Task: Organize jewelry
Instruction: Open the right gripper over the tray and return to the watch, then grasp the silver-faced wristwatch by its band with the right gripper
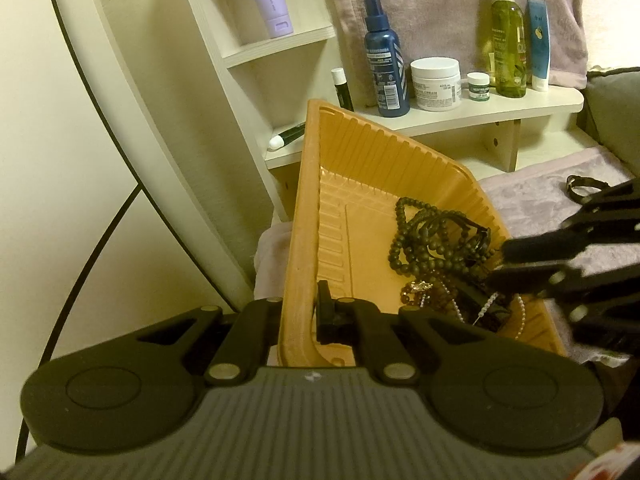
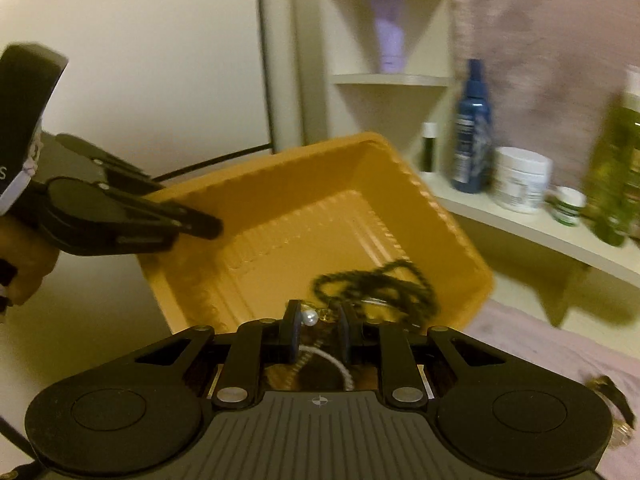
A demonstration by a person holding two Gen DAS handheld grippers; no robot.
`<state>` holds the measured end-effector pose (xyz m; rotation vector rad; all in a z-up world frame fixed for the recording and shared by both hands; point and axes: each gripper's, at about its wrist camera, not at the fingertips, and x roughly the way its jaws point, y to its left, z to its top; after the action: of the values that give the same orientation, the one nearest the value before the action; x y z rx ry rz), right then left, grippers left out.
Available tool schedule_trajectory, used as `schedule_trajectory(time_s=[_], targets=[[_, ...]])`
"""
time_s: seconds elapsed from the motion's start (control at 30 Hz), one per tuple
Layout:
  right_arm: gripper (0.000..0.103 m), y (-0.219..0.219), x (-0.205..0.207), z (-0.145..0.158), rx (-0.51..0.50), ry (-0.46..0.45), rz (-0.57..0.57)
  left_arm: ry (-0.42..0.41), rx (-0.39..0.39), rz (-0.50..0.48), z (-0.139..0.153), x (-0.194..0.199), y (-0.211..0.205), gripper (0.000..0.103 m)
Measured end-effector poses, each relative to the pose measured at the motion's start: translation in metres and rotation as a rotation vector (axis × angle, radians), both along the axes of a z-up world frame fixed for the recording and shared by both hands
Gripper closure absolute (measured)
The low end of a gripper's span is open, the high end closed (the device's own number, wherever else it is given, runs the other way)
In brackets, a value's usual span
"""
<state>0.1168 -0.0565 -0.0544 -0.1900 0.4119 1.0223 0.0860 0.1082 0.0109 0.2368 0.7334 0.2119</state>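
Note:
My left gripper [image 1: 300, 314] is shut on the near rim of an orange plastic tray [image 1: 360, 152] and holds it tilted. The same left gripper [image 2: 208, 224] shows at the tray's [image 2: 280, 184] left rim in the right wrist view. A dark beaded necklace [image 1: 424, 240] and other small pieces lie heaped in the tray's lower corner. My right gripper [image 2: 319, 326] hangs over that heap, narrowly closed on a pearl necklace [image 2: 310, 317] whose strand dangles below. From the right, this right gripper [image 1: 500, 260] reaches in above the jewelry, blurred.
A cream shelf [image 1: 500, 110] behind the tray carries a blue spray bottle [image 1: 384, 64], a white jar [image 1: 436, 84], a green bottle [image 1: 506, 48] and tubes. A dark bracelet [image 1: 580, 186] lies on the lilac cloth [image 1: 532, 196]. A gold-toned piece [image 2: 612, 400] lies at the right.

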Motion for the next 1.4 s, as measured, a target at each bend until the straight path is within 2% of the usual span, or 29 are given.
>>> schedule_trajectory(time_s=[0.17,0.27,0.3,0.47,0.97,1.4], targets=[[0.082,0.009,0.005,-0.005,0.014,0.038,0.033,-0.001,-0.003,0.0,0.0,0.0,0.001,0.099],[0.062,0.004,0.005,-0.007,0.03,0.041,0.011,-0.002,-0.006,0.0,0.0,-0.001,0.001,0.099],[0.06,-0.001,0.005,-0.007,0.038,0.045,-0.003,-0.003,-0.007,0.001,0.0,-0.001,0.001,0.099],[0.06,-0.031,0.008,-0.008,0.06,0.076,-0.104,-0.004,-0.009,0.004,0.0,-0.001,0.002,0.099],[0.06,-0.139,0.027,-0.037,0.058,0.166,-0.474,-0.003,-0.005,0.002,0.0,-0.001,0.003,0.099],[0.06,-0.176,0.041,-0.05,0.017,0.155,-0.595,-0.002,-0.002,0.001,0.0,0.0,0.002,0.099]])
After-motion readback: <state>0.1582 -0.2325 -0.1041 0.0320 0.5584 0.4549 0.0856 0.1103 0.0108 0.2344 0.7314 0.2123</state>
